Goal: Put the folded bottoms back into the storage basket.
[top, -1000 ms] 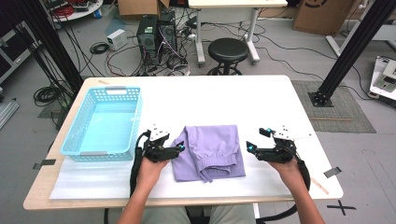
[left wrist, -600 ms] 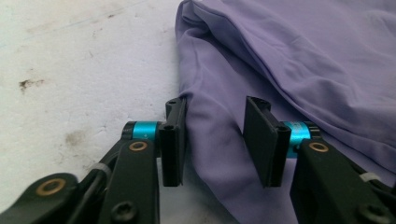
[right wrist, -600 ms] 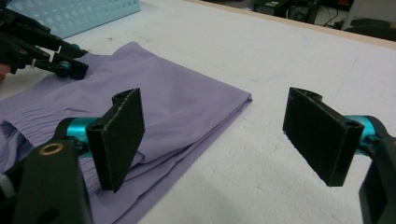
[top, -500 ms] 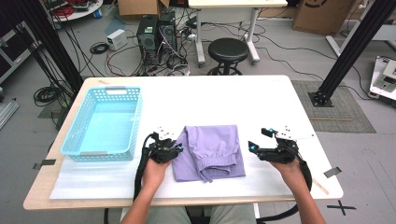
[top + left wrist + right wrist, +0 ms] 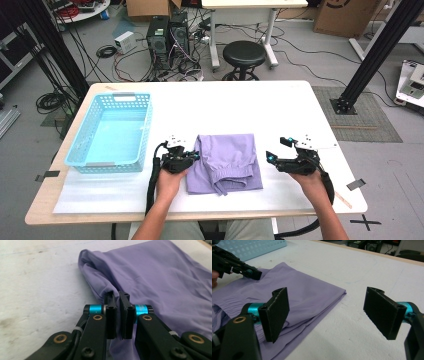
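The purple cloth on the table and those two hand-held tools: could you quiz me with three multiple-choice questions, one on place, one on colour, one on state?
1. Where does the basket stand relative to the purple cloth?
A. to its left in the high view
B. on top of it
C. to its right in the high view

2. What colour is the basket?
A. red
B. light blue
C. black

3. How do the left gripper's jaws stand?
A. wide apart over bare table
B. closed on the cloth's edge
C. closed on the basket's rim

Answers:
1 A: in the high view it sits left of the cloth.
2 B: its lattice walls are light blue.
3 B: the left gripper view shows a fold pinched between the jaws, which have just been closing.
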The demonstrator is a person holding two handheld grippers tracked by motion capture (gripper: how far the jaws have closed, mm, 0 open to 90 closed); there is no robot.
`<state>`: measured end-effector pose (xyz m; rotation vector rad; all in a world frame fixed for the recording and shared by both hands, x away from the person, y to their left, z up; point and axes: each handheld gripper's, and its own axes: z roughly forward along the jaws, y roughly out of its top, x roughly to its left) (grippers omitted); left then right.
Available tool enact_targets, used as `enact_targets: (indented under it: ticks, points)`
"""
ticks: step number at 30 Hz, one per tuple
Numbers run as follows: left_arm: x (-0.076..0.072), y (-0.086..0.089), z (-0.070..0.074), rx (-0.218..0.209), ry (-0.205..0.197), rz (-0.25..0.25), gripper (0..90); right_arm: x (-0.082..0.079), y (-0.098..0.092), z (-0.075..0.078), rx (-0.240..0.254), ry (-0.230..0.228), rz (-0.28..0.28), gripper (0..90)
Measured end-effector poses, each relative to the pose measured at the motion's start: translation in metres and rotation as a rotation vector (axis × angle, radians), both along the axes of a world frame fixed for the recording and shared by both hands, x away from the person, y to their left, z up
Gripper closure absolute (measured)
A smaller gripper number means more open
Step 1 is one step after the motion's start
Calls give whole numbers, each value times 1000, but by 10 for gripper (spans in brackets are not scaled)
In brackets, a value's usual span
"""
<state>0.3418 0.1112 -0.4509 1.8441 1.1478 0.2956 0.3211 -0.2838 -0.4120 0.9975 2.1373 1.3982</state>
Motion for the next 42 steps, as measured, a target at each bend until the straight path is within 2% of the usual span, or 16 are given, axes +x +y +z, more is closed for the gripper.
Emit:
enact_targets:
  ticks: [3,5,10,16,20,21,22,25,27,30,31,34,37,38,39,42]
  points:
    - [2,0,-1,-29,16,31,568,-1,-1,0,-1,2,0,210]
    - [3,2,-1,-44,22,34,489,-1,-1,1,-2,-1,0,210]
    - [7,3,-3,-64,55,36,431,-1,0,0,-3,1,1,210]
    - [11,-5,-2,-70,60,23,398,0,1,0,-5,1,6,210]
    - [13,-15,-1,-20,39,29,394,0,1,0,-9,1,6,210]
    - [12,-21,-1,28,22,29,396,0,1,0,-6,1,5,210]
    - [12,-21,-1,28,22,29,403,0,1,0,-8,2,5,210]
    - [8,-32,1,159,-29,41,430,-1,1,0,-7,3,8,210]
    - [2,-37,1,232,-56,97,393,-1,0,1,-5,1,7,210]
    - [-1,-36,1,248,-69,133,333,-1,-2,1,-3,2,2,210]
    - [-2,-34,1,279,-84,151,332,-1,-2,1,-2,3,1,210]
    - [-2,-30,1,289,-83,166,310,-2,-3,0,-1,3,0,210]
    - [0,-28,0,264,-53,151,303,-2,-3,0,1,6,-1,210]
    - [0,-28,0,264,-53,151,315,-1,-2,0,-3,2,0,210]
    - [2,-25,0,221,-31,111,368,-1,-2,0,-3,-2,0,210]
    - [3,-25,0,213,-26,109,395,-1,0,0,-4,0,5,210]
